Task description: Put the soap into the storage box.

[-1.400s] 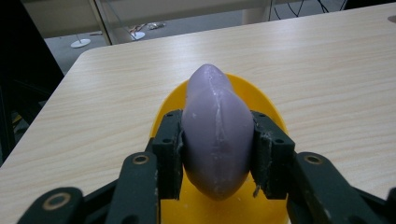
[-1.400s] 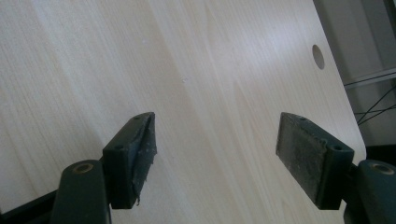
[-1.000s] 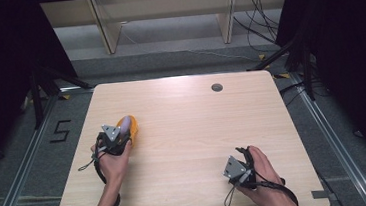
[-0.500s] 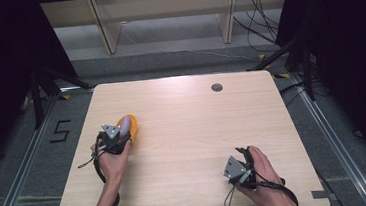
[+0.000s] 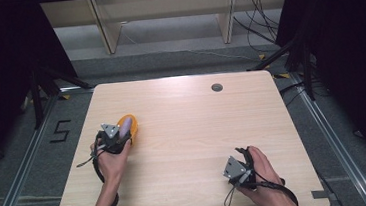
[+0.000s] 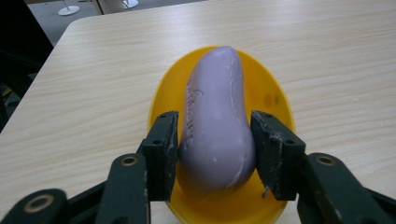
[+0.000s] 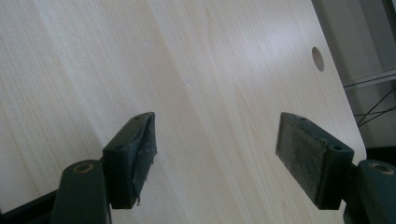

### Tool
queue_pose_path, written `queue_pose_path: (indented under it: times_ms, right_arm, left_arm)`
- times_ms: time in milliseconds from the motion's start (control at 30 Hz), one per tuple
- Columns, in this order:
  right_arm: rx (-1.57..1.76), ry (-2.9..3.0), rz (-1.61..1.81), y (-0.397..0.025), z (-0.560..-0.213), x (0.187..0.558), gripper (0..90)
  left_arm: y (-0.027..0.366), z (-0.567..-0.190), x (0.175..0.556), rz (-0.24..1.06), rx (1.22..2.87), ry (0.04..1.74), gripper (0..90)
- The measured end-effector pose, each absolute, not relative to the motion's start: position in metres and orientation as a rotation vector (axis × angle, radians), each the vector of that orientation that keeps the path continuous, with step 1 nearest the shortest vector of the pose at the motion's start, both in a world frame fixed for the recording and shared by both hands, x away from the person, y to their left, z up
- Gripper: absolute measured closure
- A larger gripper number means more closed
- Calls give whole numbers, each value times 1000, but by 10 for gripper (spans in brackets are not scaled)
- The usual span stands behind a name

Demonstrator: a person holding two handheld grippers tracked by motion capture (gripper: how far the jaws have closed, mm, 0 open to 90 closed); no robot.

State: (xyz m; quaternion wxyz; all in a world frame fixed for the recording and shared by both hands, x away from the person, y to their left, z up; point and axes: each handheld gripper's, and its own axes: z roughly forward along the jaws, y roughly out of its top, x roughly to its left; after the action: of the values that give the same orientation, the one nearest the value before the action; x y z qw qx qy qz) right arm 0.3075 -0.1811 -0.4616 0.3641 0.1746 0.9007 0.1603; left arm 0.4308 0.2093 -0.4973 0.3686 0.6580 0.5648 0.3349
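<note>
- The left gripper (image 6: pixel 215 149) clasped the purple soap bar (image 6: pixel 215 121), which lay in the yellow dish (image 6: pixel 275 100).
- The right gripper (image 7: pixel 215 158), well apart from the dish, was spread wide, holding nothing.

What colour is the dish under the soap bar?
Yellow dish, clearest in the left gripper view; the soap bar is lilac.

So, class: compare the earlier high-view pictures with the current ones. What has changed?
Nothing has visibly changed. The left gripper stays closed on the purple soap in the yellow dish; the right gripper stays open above the bare table.
</note>
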Motion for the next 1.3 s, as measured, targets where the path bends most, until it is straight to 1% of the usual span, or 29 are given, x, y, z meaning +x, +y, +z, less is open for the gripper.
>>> queue_pose_path:
  times_ms: [300,433,500,533,567,633,667,800,833,967,1033,1200,1267,1300]
  right_arm:
    - [447,2316,415,-181,-462,308,295]
    - [444,2317,418,-181,-462,308,295]
    - [429,2315,420,-181,-461,308,294]
    - [429,2315,420,-181,-461,308,294]
    - [455,2315,427,-182,-461,307,294]
    - [455,2319,430,-182,-461,307,295]
    - [455,2320,428,-182,-461,307,294]
    - [456,2312,433,-182,-461,307,294]
    - [443,2311,430,-183,-460,308,294]
    - [469,2315,432,-183,-461,308,294]
    - [470,2324,437,-183,-461,308,294]
    - [467,2323,448,-185,-461,310,294]
    - [488,2326,454,-185,-461,310,294]
    - [502,2325,454,-185,-462,309,295]
  left_arm:
    - [208,-488,426,877,1697,1402,452]
    - [209,-482,426,862,1724,1373,426]
    - [211,-476,429,818,1740,1364,414]
    - [211,-476,429,818,1740,1364,412]
    - [215,-469,431,773,1755,1371,401]
    - [218,-466,433,754,1765,1371,390]
    - [223,-459,433,726,1793,1368,365]
    - [232,-452,428,684,1802,1361,326]
    - [239,-450,422,656,1806,1360,322]
    - [250,-448,409,634,1808,1351,312]
    - [262,-447,397,595,1793,1339,311]
    - [276,-448,381,599,1782,1289,306]
    - [283,-451,370,599,1771,1262,306]
    - [291,-455,359,609,1748,1249,306]
